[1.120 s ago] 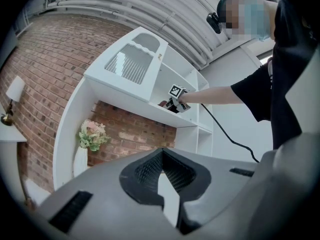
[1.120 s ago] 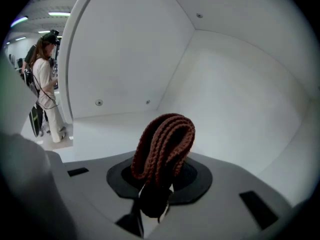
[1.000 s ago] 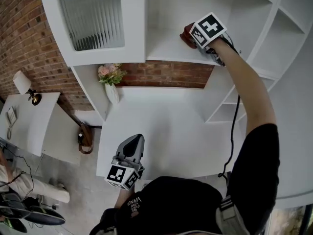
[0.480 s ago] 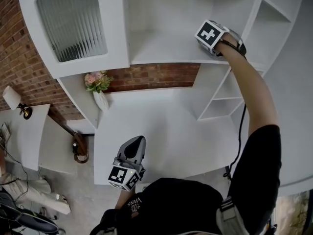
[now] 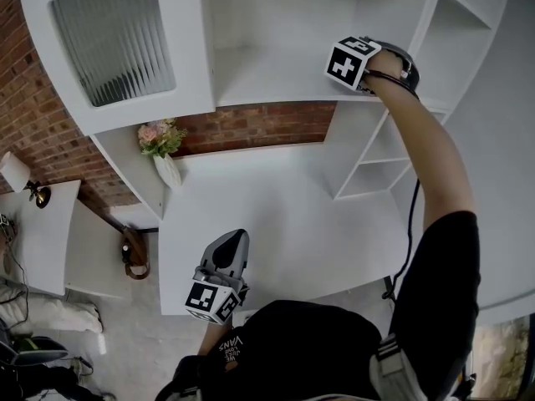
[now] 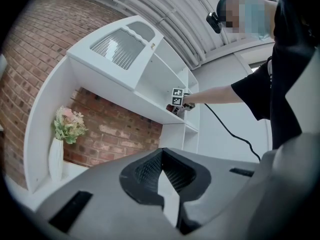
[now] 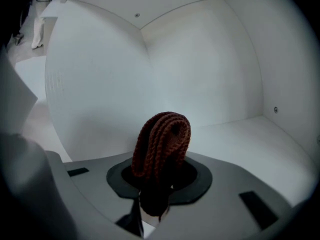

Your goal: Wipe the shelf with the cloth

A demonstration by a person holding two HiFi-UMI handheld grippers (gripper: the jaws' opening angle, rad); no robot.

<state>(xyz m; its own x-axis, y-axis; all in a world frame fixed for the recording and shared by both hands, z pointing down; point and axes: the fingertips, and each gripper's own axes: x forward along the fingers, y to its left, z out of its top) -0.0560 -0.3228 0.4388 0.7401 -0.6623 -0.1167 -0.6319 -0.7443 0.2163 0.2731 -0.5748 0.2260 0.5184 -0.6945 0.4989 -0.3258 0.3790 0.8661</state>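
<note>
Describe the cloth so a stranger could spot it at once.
Look to the upper shelf of the white shelf unit, where the right hand-held gripper reaches in. Clamped in its jaws is the cloth: a folded rust-brown knitted piece, the only coloured thing there.

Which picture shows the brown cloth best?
The right gripper view: the knitted cloth sits in the middle, pinched in the right tool. The left gripper view shows a tiny speck; the head view hides it behind the tool.
</note>
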